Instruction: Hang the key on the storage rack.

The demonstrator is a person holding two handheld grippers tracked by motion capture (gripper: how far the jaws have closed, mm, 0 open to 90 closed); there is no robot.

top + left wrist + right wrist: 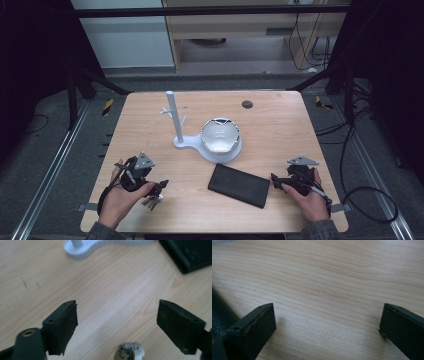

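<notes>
Nearest you, the bunch of keys [153, 201] lies flat on the table [280, 125] near the front edge, directly under your left tongs [161, 187]. In the left gripper view the keys [130, 352] sit low between the two jaws, which stand spread well apart; neither pad touches metal, so nothing is gripped yet. That placement reads as an approach to a pickup: jaws straddling the bunch, ready to close.

Your right tongs [274, 179] rest low over bare wood at the right, jaws likewise spread wide and empty. Their tips sit just beside the right end of the black wallet [239, 185], whose dark edge shows at the left of the right gripper view; whether they touch it cannot be told.

Farther back, mid-table, stands the white key stand [175, 120], an upright post with small side pegs on a base that widens into a dish holding a rounded white piece [220, 135]. The pegs look like the likely place for the keys.
</notes>
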